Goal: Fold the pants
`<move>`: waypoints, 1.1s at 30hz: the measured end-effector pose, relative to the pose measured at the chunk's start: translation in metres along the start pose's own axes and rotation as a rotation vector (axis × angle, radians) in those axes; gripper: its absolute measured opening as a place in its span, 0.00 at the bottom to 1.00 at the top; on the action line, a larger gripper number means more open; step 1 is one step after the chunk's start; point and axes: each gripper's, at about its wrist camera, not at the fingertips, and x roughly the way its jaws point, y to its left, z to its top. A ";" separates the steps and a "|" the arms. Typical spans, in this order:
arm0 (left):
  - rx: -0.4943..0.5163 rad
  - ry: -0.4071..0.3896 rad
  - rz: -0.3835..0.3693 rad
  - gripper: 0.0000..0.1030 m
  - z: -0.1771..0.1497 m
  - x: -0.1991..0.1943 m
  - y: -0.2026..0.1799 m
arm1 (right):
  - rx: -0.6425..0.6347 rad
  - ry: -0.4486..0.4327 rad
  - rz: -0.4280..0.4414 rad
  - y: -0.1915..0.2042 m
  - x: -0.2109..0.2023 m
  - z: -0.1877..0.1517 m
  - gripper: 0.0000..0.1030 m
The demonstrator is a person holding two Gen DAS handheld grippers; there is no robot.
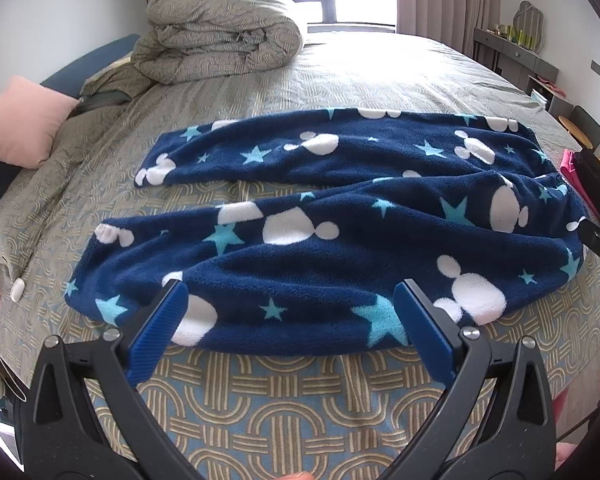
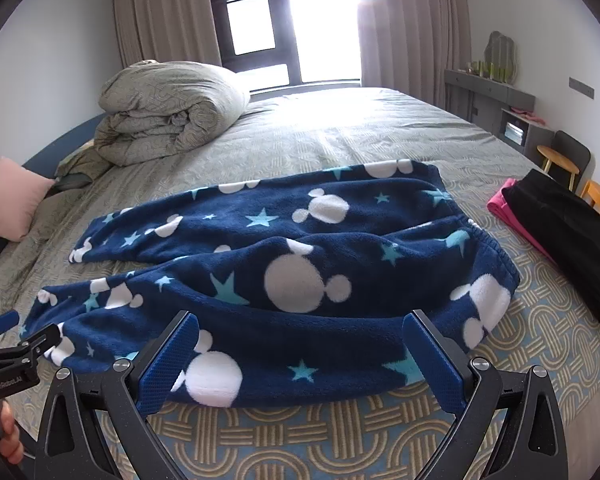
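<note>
Navy fleece pants (image 1: pixel 340 232) with white mouse heads and light blue stars lie spread on the bed, waistband to the right, both legs running left and a little apart. They also show in the right wrist view (image 2: pixel 300 272). My left gripper (image 1: pixel 290 300) is open, its blue pads over the near leg's front edge. My right gripper (image 2: pixel 300 332) is open, over the near edge close to the waistband. Neither holds any cloth. The right gripper's tip shows at the left wrist view's right edge; the left gripper's tip shows at the right wrist view's left edge.
The bed (image 1: pixel 284 408) has a patterned grey-blue cover. A rolled duvet (image 1: pixel 220 32) lies at the back left, a pink pillow (image 1: pixel 20 120) at the left. Folded black (image 2: pixel 568 236) and pink (image 2: pixel 504 204) garments lie right of the pants. A desk and chairs stand by the right wall.
</note>
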 end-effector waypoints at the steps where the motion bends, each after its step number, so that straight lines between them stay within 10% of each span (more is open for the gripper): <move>1: -0.007 0.009 -0.001 0.99 0.000 0.002 0.004 | 0.005 0.009 -0.006 -0.003 0.001 -0.002 1.00; 14: -0.385 0.177 0.101 0.99 -0.055 0.040 0.152 | 0.297 0.186 -0.150 -0.121 0.021 -0.018 1.00; 33: -0.776 0.261 -0.184 0.93 -0.056 0.108 0.191 | 0.585 0.211 0.008 -0.163 0.059 -0.023 0.98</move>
